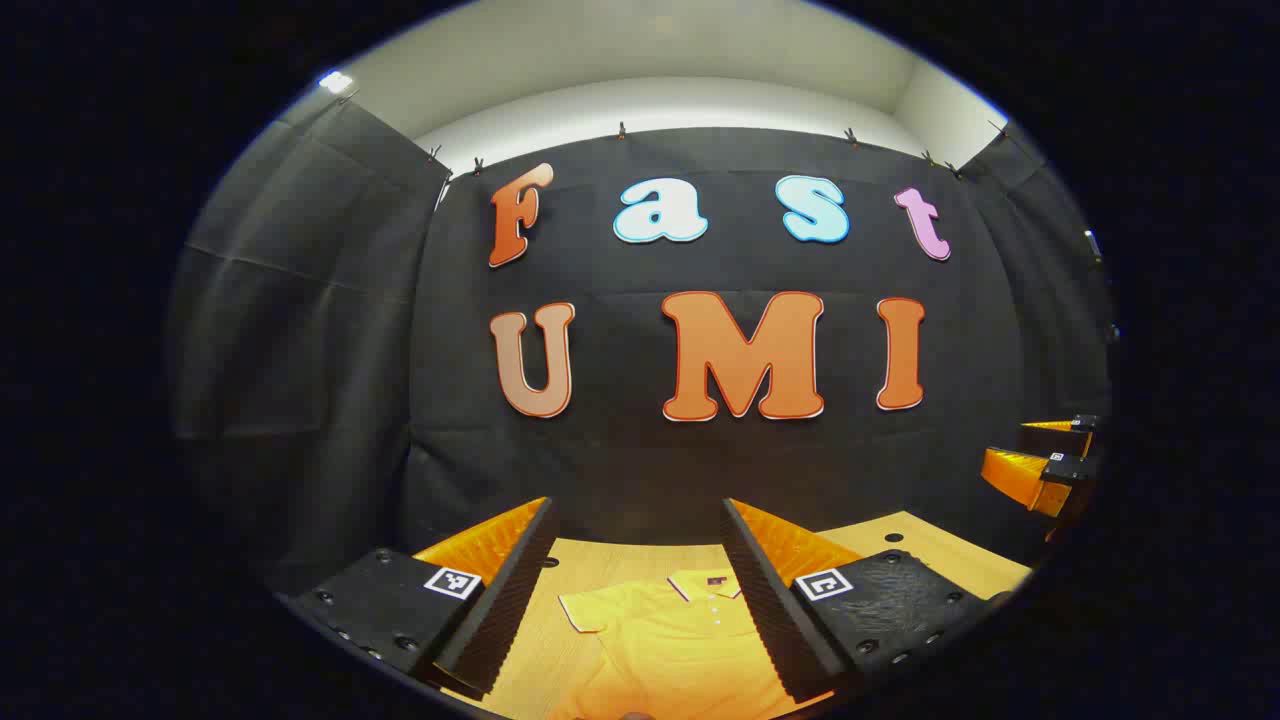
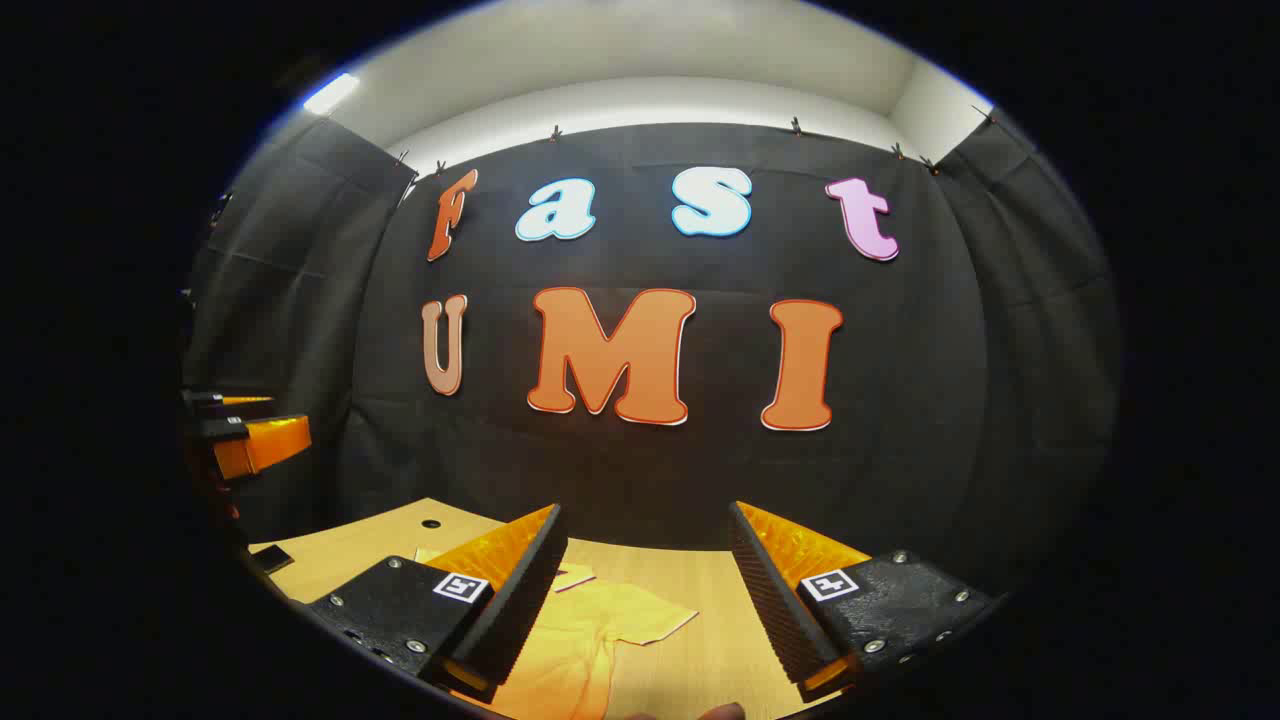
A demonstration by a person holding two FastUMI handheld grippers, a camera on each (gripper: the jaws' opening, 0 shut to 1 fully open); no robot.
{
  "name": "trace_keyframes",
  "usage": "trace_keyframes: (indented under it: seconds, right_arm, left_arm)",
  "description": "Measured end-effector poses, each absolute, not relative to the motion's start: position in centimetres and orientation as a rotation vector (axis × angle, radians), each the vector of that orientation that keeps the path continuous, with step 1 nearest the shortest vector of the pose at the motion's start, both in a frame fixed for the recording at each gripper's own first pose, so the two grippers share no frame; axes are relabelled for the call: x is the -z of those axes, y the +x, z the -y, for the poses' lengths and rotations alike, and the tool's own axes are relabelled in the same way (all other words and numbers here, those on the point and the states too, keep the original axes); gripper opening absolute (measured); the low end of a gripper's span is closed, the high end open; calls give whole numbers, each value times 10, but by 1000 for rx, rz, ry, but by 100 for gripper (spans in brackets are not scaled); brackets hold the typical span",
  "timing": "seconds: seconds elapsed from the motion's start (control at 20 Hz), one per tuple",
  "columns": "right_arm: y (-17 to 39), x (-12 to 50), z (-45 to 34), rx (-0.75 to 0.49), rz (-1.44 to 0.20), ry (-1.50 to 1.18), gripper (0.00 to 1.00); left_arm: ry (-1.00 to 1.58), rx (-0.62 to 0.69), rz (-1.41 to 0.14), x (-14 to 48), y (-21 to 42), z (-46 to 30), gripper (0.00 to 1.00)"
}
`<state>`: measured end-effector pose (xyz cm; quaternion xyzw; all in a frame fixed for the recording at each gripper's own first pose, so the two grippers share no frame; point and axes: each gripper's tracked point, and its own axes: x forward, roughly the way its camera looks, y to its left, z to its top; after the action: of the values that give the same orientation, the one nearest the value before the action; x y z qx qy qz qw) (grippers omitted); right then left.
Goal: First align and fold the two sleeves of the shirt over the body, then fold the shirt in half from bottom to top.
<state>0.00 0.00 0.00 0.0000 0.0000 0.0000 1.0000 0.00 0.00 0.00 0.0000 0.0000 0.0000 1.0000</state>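
Currently the yellow shirt is seen lying flat on the wooden table, collar toward the booth's back wall, a short sleeve spread out to the side. In the right gripper view the shirt's other sleeve is spread toward the bare tabletop. No fold is judged done yet; both sleeves lie open.

The left gripper is held above the shirt with fingers wide apart, nothing between them. The right gripper is likewise held raised, fingers spread, nothing clamped. The right gripper is also caught at the far right edge of the left gripper view.

Handling, as judged: the fabric is expected to be light, soft and limp, prone to sag and wrinkle when lifted, not fragile. A pinch at each sleeve's outer hem or cuff corner is suggested, a single layer only, so the body is not dragged along.

Room: bare wood is seen beside the sleeve and behind the collar, so space for sweeping the sleeves inward looks ample. The table's far edge sits close to the wall cloth; a small dark object lies near the table's left side, apart from the shirt.
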Motion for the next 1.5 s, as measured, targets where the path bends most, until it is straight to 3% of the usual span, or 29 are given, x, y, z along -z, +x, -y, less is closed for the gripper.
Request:
trace_keyframes:
  seconds: [0.25,0.7,0.9,1.5]
  right_arm:
    - [34,12,-9,-57,3,1,98]
    - [54,27,-24,59,-28,-24,98]
    - [64,50,-29,86,-85,-44,98]
    - [120,146,3,109,-290,-90,98]
  left_arm:
    - [34,-37,18,8,20,10,98]
    - [31,77,1,21,67,-3,96]
    - [11,111,-29,35,76,-13,97]
    - [48,48,41,11,68,-36,97]
